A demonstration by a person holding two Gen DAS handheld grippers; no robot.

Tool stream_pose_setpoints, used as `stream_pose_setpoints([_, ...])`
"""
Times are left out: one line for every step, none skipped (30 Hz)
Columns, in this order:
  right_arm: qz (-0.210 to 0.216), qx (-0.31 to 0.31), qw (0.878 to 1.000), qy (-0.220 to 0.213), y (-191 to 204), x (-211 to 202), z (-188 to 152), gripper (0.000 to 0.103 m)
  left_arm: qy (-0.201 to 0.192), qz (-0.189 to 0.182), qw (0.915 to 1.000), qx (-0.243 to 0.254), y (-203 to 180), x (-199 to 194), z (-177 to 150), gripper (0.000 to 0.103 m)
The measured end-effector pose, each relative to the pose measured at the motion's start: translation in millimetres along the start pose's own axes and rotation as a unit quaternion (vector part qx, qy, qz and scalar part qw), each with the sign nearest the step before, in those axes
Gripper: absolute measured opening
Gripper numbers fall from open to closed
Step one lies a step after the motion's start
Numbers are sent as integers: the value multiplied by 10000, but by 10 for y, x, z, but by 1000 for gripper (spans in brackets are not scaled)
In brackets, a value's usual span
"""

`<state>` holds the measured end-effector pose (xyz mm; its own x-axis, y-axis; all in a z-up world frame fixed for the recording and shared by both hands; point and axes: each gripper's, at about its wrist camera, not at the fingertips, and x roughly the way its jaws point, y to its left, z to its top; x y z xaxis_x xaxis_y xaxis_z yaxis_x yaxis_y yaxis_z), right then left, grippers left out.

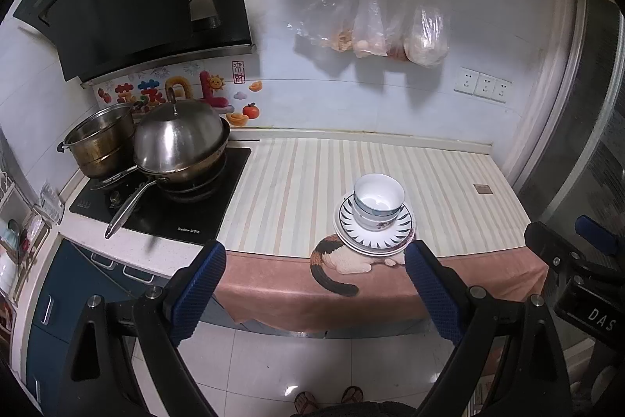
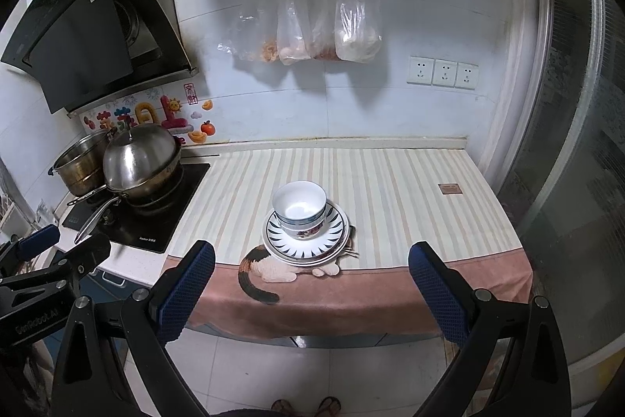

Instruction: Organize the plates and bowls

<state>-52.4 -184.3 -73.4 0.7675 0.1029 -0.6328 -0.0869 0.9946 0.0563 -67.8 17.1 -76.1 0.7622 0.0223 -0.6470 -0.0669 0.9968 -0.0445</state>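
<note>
The bowls [image 2: 300, 212] sit nested on top of a pile of plates [image 2: 306, 241], all of it near the front of the tabletop [image 2: 390, 190], right above the cat printed on the cloth. Both grippers hang back over the floor, short of the edge: the left gripper [image 1: 315, 294] has its blue pads spread wide with nothing between them, and the right gripper [image 2: 311, 290] stands just as wide and empty. What worries me is that pile so close to the front edge; a nudge from either side could slide the whole lot on the cloth, and the cloth itself hangs loose over the edge, so a snagged finger might drag it. The bowls are glazed and rounded, so I reckon a pinch on one rim could let it slip or tip the stack, and lifting the upper bowl may bring the lower one with it. How many plates are in the pile I cannot make out, nor whether something thin, maybe chopsticks, pokes from under its right side. The pan [image 2: 140, 163] on the hob stays well clear to the left.
</note>
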Motion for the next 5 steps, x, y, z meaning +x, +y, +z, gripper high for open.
stream_pose_setpoints([-5,7,10000,-6,-13,-6,-4,101,-4,0,10000,-7,-3,-5,-6,94])
stream_pose_setpoints([-5,10,10000,-9,-16,-15,-10,101,-9,4,10000,-10,-8,-8,-5,94])
stream_pose_setpoints([-12,8,10000,-11,-21,-24,-19,101,-11,10,10000,-9,-10,-6,-3,94])
stream_pose_setpoints([-18,6,10000,-16,-32,-28,-20,101,-6,6,10000,-3,-5,-3,-2,94])
stream_pose_setpoints([-15,6,10000,-19,-29,-37,-28,102,-4,7,10000,-4,1,-3,-6,94])
